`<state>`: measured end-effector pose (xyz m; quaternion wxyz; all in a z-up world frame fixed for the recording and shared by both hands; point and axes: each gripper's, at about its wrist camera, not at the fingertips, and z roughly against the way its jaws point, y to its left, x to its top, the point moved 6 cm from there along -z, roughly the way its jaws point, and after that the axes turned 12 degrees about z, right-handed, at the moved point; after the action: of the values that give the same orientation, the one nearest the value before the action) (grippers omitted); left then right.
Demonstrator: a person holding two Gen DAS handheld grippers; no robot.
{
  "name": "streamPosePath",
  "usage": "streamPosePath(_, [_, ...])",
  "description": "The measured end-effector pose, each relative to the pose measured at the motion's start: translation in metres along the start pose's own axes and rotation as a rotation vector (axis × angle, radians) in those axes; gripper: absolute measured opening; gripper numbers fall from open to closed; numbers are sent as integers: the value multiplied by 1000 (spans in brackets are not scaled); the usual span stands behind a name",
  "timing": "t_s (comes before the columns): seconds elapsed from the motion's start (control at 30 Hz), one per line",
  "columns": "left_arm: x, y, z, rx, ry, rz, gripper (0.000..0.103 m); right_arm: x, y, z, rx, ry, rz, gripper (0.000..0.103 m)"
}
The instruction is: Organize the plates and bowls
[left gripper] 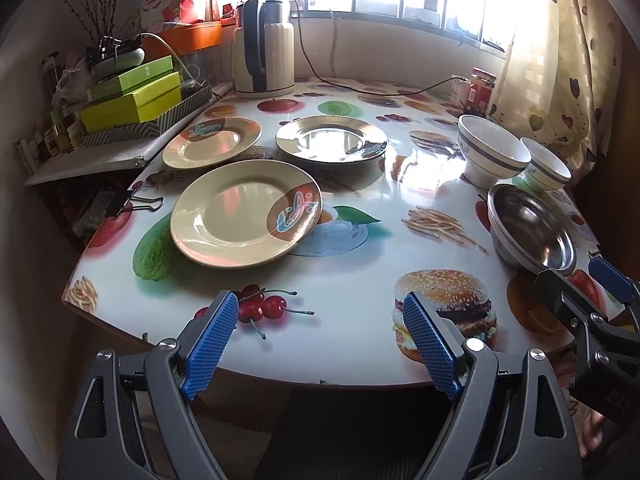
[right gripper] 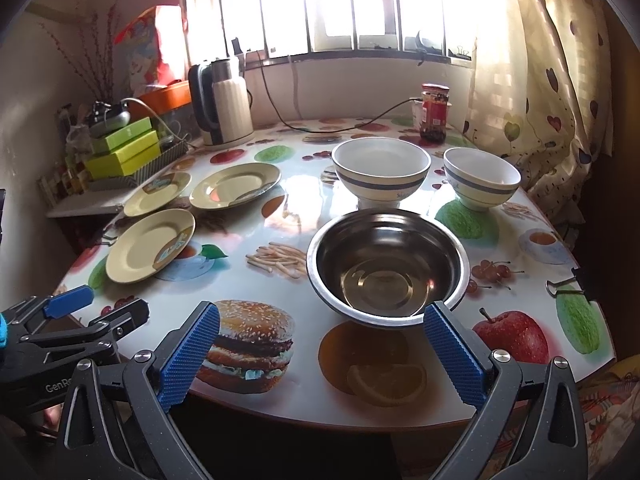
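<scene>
Three cream plates lie apart on the left half of the table: the near plate (left gripper: pixel 246 214) (right gripper: pixel 150 245), the far-left plate (left gripper: pixel 212 142) (right gripper: pixel 157 193) and the far-middle plate (left gripper: pixel 331 138) (right gripper: pixel 235 185). A steel bowl (right gripper: pixel 387 266) (left gripper: pixel 532 230) sits at the right front, with a large white bowl (right gripper: pixel 381 172) (left gripper: pixel 490 150) and a small white bowl (right gripper: pixel 481 178) (left gripper: pixel 546 168) behind it. My left gripper (left gripper: pixel 320 340) is open and empty over the front edge. My right gripper (right gripper: pixel 320 354) is open and empty, just before the steel bowl.
The fruit-print table (left gripper: pixel 352 280) is rounded at its front edge. An electric kettle (left gripper: pixel 264 52) with its cord, a jar (right gripper: pixel 434 114) and stacked green boxes (left gripper: pixel 132 96) stand at the back. Binder clips (left gripper: pixel 134 204) (right gripper: pixel 570 284) grip the table's sides. A curtain (right gripper: pixel 540 80) hangs at right.
</scene>
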<state>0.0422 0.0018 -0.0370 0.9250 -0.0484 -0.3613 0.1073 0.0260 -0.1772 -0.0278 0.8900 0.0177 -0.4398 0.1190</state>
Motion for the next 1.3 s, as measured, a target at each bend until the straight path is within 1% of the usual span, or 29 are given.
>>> streamPosePath(1.3, [-2,1,-1,2,3,4,85,0,1,0,2,-1,0,103])
